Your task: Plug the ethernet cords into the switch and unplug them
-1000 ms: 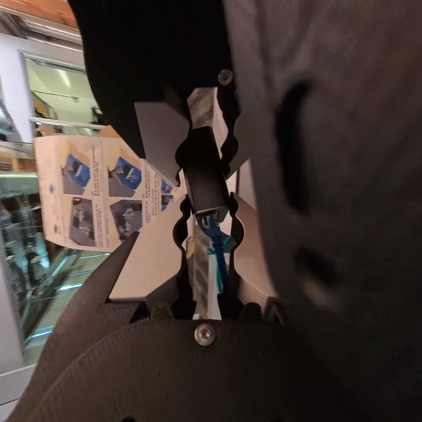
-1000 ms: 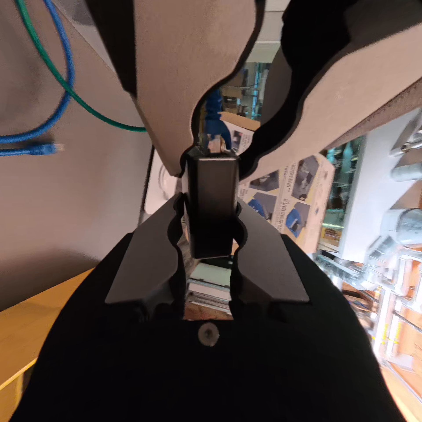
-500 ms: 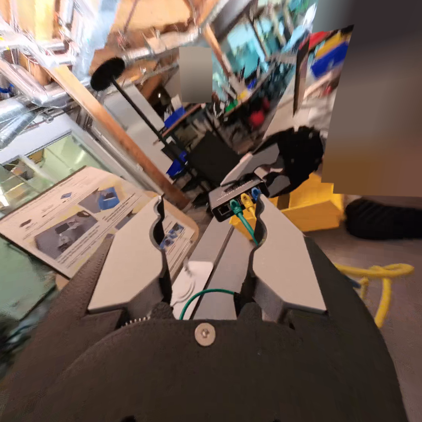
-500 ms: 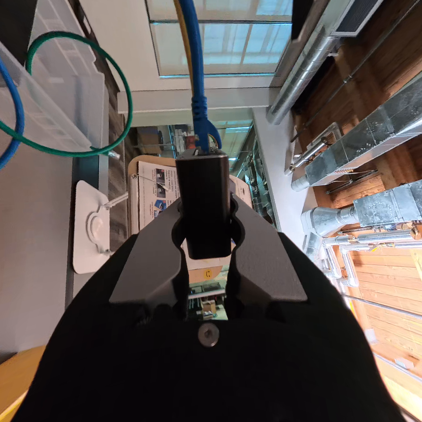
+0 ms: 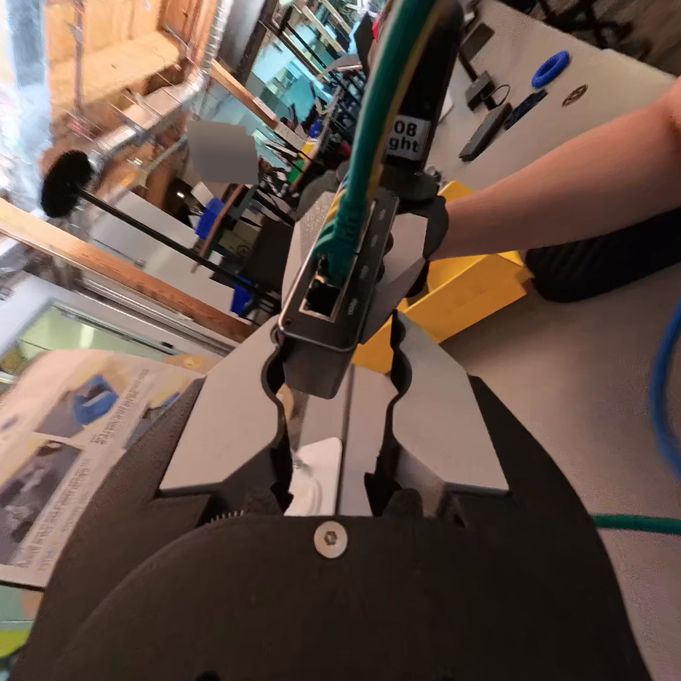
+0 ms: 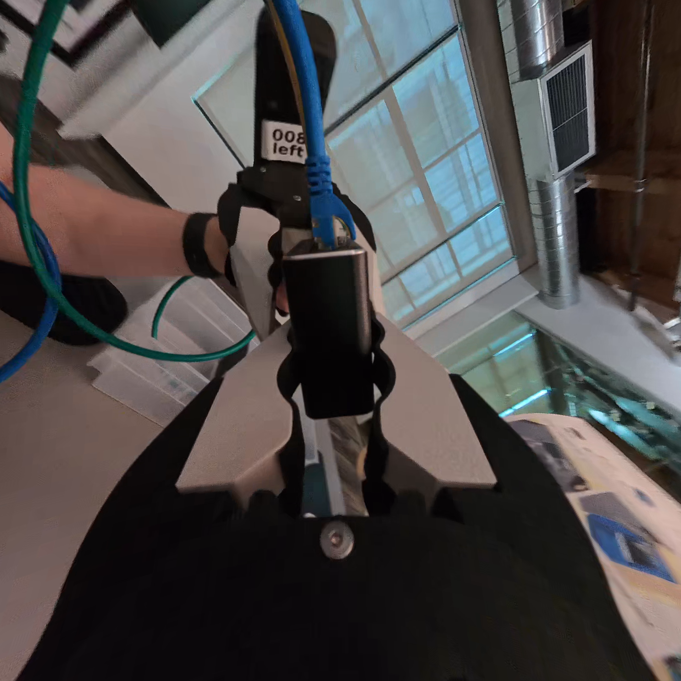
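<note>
The black switch (image 6: 328, 331) is held off the table, clamped between the fingers of my right gripper (image 6: 333, 353), which is shut on it. A blue cord (image 6: 324, 217) is plugged into its far face. In the left wrist view the switch (image 5: 317, 353) shows a green cord (image 5: 342, 236) plugged in, a yellow cord behind that, and one empty port (image 5: 320, 298). My left gripper (image 5: 333, 328) is open, with the switch's near end between its fingertips. It also shows in the right wrist view (image 6: 294, 236), beyond the switch.
A yellow bin (image 5: 460, 291) stands on the grey table (image 5: 552, 405) behind the switch. A printed poster (image 5: 73, 442) lies at the left edge, with a white pad (image 5: 317, 475) beside it. Loose blue cord (image 5: 663, 387) and green cord (image 6: 110, 342) loop over the table. A clear plastic box (image 6: 154, 368) sits below them. The grippers are tip to tip, or close to it.
Half a second ago my left gripper was well back from the switch. It has moved in, so the switch's end now sits between its open fingers. The right gripper kept hold and tilted.
</note>
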Motion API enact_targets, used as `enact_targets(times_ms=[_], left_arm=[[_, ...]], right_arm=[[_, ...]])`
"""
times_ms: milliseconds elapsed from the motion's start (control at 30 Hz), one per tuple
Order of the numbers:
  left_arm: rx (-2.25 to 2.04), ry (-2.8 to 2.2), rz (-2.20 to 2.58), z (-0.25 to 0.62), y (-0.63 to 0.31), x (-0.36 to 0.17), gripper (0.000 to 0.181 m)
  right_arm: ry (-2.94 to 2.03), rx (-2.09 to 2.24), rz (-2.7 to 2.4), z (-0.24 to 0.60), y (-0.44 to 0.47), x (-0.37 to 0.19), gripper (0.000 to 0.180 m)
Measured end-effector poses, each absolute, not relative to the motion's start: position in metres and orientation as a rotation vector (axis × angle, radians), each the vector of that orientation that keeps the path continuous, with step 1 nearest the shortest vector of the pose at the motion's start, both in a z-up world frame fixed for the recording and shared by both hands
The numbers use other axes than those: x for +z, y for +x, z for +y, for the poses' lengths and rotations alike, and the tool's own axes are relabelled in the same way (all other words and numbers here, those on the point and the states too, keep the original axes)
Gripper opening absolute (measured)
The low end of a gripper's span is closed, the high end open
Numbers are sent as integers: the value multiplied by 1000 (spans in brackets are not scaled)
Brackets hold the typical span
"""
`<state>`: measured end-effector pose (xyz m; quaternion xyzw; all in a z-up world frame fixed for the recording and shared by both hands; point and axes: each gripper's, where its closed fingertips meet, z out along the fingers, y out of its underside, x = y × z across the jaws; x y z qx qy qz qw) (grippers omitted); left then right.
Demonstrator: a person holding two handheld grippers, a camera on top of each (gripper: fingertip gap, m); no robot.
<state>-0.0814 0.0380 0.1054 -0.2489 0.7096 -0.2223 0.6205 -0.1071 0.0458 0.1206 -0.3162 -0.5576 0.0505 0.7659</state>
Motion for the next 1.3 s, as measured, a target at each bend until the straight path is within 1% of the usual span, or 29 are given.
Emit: enact_targets(times_ms=[100,200,267,367,433,567,733,767,833,867,933,1033,1067,1100,1200,1300], left_arm=[[-541,-578,1644,37,-82,104,54],[-602,-612,1680,37,-82,99,44],[-611,-625,1691,37,-80,97,42],[-603,-640,1699,38,-78,95,41],[-590,-630,1693,38,-79,97,38],[-512,-636,1737,37,-78,91,38],[-452,-648,1682,51,-82,97,36],[-425,-665,1664,57,-85,100,36],[-334,-713,1636,73,-88,100,36],[-291,-732,1618,80,-88,101,34],[-249,-758,1588,88,-88,102,34],[-245,-776,1588,89,-85,101,35],[-242,-772,1597,87,-84,99,35],[-239,-768,1613,84,-83,97,35],[-185,-733,1618,80,-82,96,36],[-151,-706,1609,77,-81,95,36]], right_arm=[[-716,269,-1194,44,-107,120,37],[-766,387,-1198,46,-101,115,38],[-769,433,-1202,45,-98,113,38],[-779,413,-1209,48,-96,111,40],[-791,381,-1191,52,-92,114,48],[-865,418,-1249,52,-90,102,47],[-1065,249,-1275,79,-65,80,45],[-1115,214,-1262,85,-57,78,41],[-1161,204,-1210,90,-47,84,39],[-1158,206,-1187,89,-45,89,42],[-1114,205,-1191,80,-51,98,58],[-1084,6,-1210,84,-61,102,61],[-1067,-62,-1217,86,-64,102,60],[-1048,-102,-1231,86,-69,101,54],[-1007,-205,-1301,82,-75,96,27],[-994,-285,-1325,78,-75,98,28]])
